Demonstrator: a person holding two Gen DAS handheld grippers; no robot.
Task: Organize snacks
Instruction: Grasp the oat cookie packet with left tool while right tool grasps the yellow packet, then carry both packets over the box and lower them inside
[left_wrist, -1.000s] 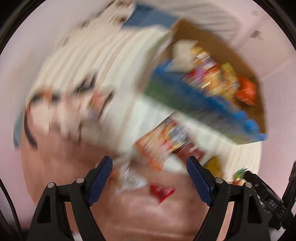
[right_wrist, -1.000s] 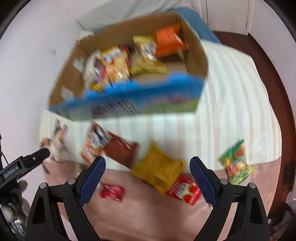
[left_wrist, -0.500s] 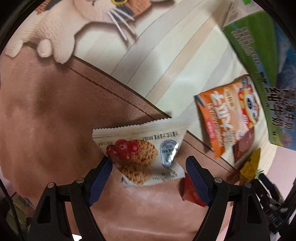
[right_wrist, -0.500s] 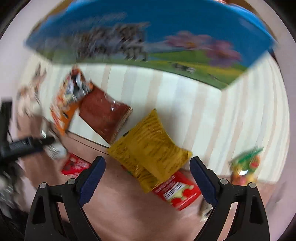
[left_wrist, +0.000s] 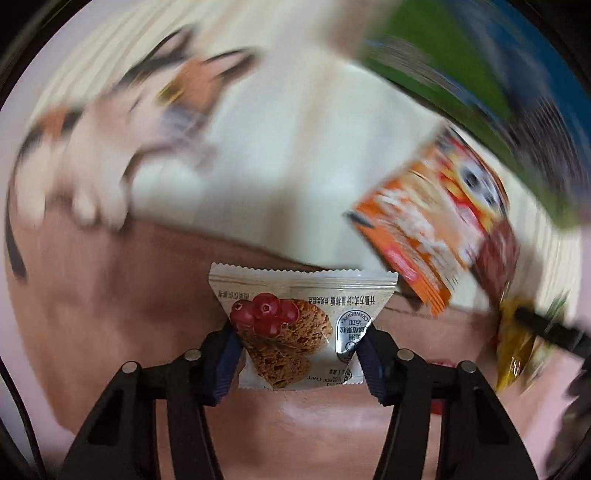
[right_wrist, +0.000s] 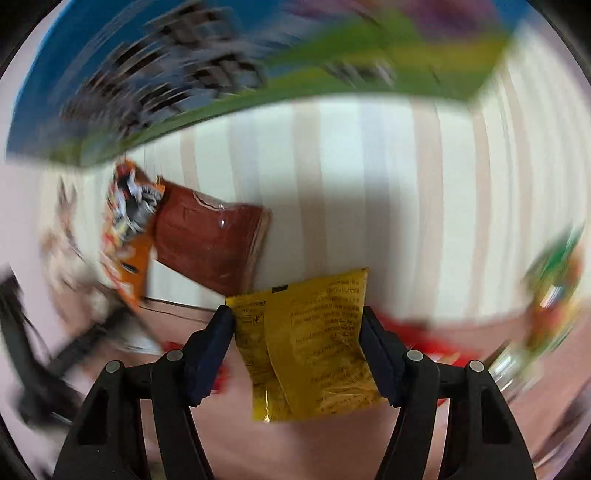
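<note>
A white cranberry oat cookie packet (left_wrist: 295, 295) sits between the blue pads of my left gripper (left_wrist: 297, 332). The jaws are closing and both pads press on the packet's sides. My right gripper (right_wrist: 295, 317) has a yellow snack packet (right_wrist: 317, 332) between its closing jaws, and both pads touch it. Both packets look sharp while the bedding behind them is smeared. Beyond them on the bed lie an orange packet (left_wrist: 436, 221) (right_wrist: 125, 236) and a dark brown packet (right_wrist: 210, 243).
A blue and green printed box wall (right_wrist: 221, 74) (left_wrist: 461, 74) fills the top of both views. Under the snacks are a striped sheet (right_wrist: 369, 184) with a cat print (left_wrist: 147, 122) and a brown blanket (left_wrist: 110, 314). A red packet (right_wrist: 436, 343) and a green packet (right_wrist: 554, 280) lie to the right.
Both grippers have come down close to the bed. The left jaws have narrowed onto the cookie packet, and the right jaws onto the yellow packet. The box interior has gone out of view.
</note>
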